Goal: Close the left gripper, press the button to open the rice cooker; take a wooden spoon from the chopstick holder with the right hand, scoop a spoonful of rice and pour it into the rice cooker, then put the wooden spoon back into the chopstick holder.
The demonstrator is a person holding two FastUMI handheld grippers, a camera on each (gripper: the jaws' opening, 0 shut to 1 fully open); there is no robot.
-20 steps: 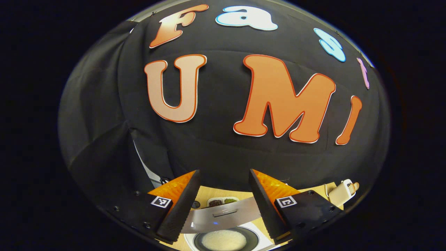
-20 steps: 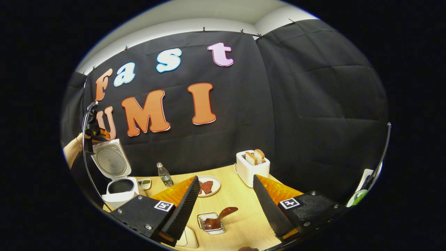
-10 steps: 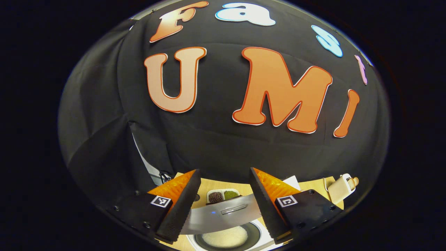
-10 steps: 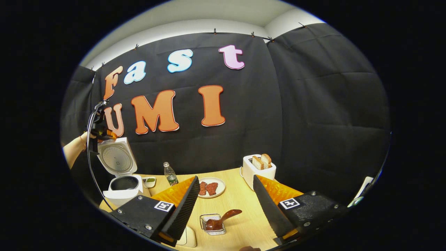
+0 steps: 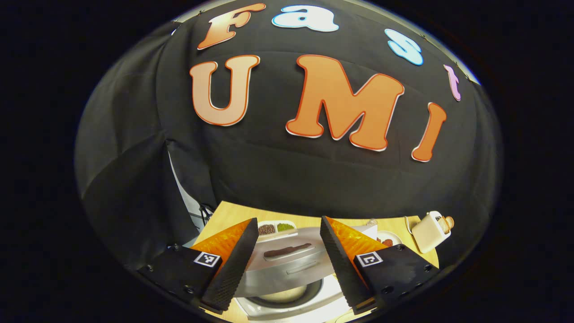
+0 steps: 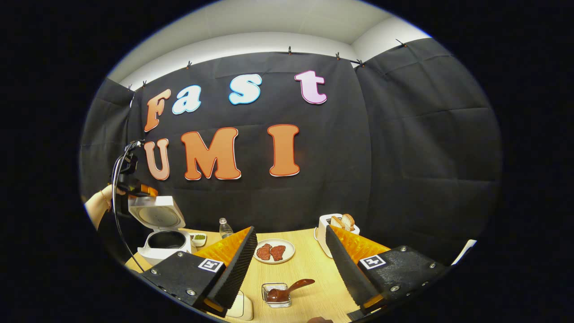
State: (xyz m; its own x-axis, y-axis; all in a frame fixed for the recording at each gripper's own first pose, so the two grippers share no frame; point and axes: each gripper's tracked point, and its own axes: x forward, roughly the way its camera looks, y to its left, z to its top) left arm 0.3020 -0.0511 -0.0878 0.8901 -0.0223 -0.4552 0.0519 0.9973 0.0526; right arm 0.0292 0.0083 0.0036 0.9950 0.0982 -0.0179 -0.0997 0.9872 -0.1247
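Cooker lid [image 6: 158, 217]: half-lowered over rice cooker [image 6: 164, 246]
Wooden spoon [image 6: 287, 290]: back in chopstick holder [image 6: 276, 296]
Left tongs [image 5: 287, 264], right tongs [image 6: 290, 264]: both wide open, empty
Stage: apparently finished

Light wooden table [image 6: 309, 269], on it rice cooker [image 6: 163, 242], toaster [image 6: 329, 226], plate [image 6: 274, 252], bottle [image 6: 225, 228], chopstick holder [image 6: 277, 295]

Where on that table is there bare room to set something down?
Bare wood lies between the plate of meat and the wire holder with the wooden spoon, and right of that holder, below the toaster. The far left is crowded: rice cooker, small dish and bottle stand close together.
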